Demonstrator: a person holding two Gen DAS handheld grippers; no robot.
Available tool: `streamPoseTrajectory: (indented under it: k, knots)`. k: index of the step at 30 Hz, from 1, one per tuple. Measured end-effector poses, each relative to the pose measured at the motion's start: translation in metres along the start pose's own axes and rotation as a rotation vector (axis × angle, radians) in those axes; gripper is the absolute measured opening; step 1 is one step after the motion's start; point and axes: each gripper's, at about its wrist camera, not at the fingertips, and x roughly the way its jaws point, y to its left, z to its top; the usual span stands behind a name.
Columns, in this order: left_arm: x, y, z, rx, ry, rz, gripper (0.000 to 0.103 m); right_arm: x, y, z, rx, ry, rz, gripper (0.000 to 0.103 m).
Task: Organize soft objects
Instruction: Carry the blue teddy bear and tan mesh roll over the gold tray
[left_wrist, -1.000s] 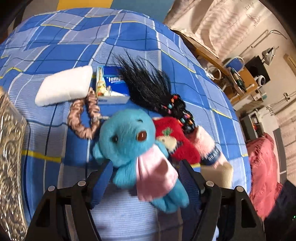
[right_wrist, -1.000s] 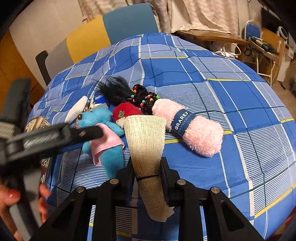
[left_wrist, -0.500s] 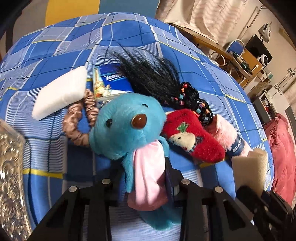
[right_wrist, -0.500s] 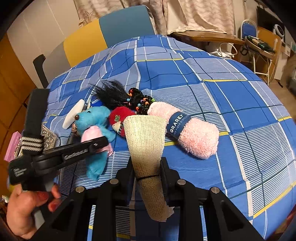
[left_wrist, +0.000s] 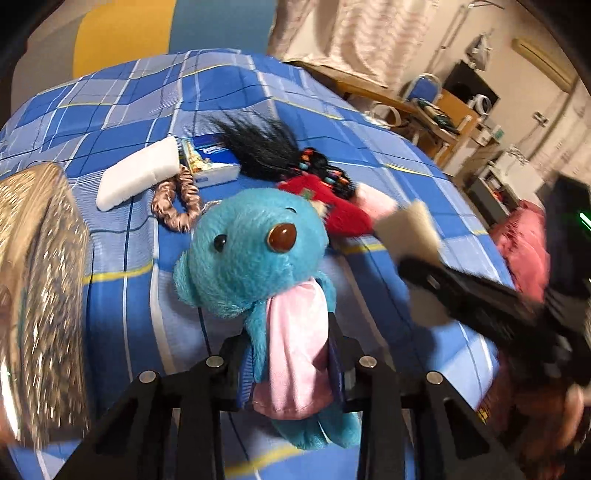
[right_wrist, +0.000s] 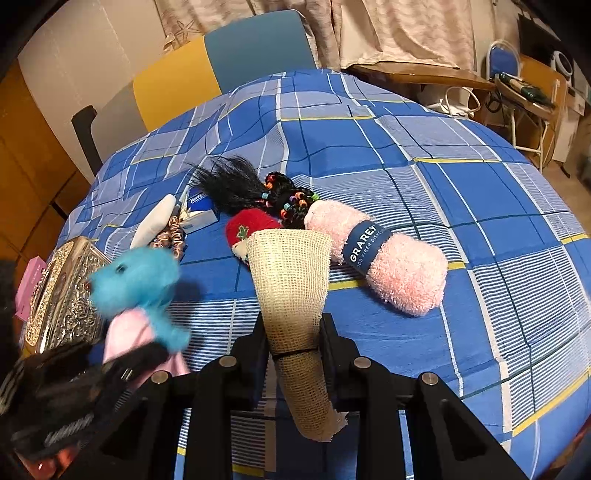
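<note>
Left wrist view: the left claw (left_wrist: 291, 363) is clamped on the pink-scarfed body of a blue plush toy (left_wrist: 255, 254), held clear above the blue plaid worktop (left_wrist: 229, 96). Near that worktop's left edge stands an embossed metallic box (left_wrist: 40, 288), just beside the lifted toy. Open cloth lies along the near edge under the claw, and the whole far half toward the far edge is bare.

Clustered mid-worktop are a white pad (left_wrist: 138, 171), a satin scrunchie (left_wrist: 177, 201) touching it, a tissue pack (left_wrist: 212, 160), a black hair tuft with coloured beads (left_wrist: 266, 147) and a red plush piece (left_wrist: 332, 203).

Right wrist view: the right claw (right_wrist: 293, 345) is closed on a beige mesh bandage roll (right_wrist: 291, 280), flared at its far end and frayed at the near one, raised over the worktop's middle. A pink yarn skein (right_wrist: 384, 262) with a navy label lies just right of it, with wide free cloth beyond toward the right edge.

The toy is fuzzy, with a brown nose and a black eye; it is motion-blurred in the right view. Compared with half a second ago, the left claw has carried it up and leftward toward the box, and the right claw's grip on the roll is unchanged.
</note>
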Motion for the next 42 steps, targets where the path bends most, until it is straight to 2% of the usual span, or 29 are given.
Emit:
streamPoseTrajectory:
  k: [7,12,19,26,33,36,42]
  knots:
    - [-0.053,-0.002,-0.035,0.101,-0.028,-0.063,0.032,0.006,0.009,-0.003,-0.055,0.011,-0.023,0.026]
    - [-0.096,0.019,-0.052,0.107,-0.069,-0.079,0.033,0.006,0.015,-0.006,-0.091,0.008,-0.048,0.026]
    - [-0.164,0.067,-0.062,0.042,-0.187,-0.059,0.033,0.000,0.013,-0.005,-0.080,-0.032,-0.045,0.026]
    - [-0.217,0.147,-0.061,-0.130,-0.294,0.017,0.033,-0.013,0.015,-0.003,-0.071,-0.105,-0.013,0.026]
    - [-0.224,0.230,-0.053,-0.273,-0.300,0.149,0.033,-0.015,0.034,-0.012,-0.049,-0.100,0.030,0.026]
    - [-0.217,0.263,-0.049,-0.332,-0.287,0.178,0.033,-0.026,0.047,-0.016,-0.025,-0.115,0.072,0.026]
    - [-0.183,0.318,-0.040,-0.453,-0.211,0.185,0.033,-0.040,0.086,-0.029,-0.037,-0.114,0.122,0.026]
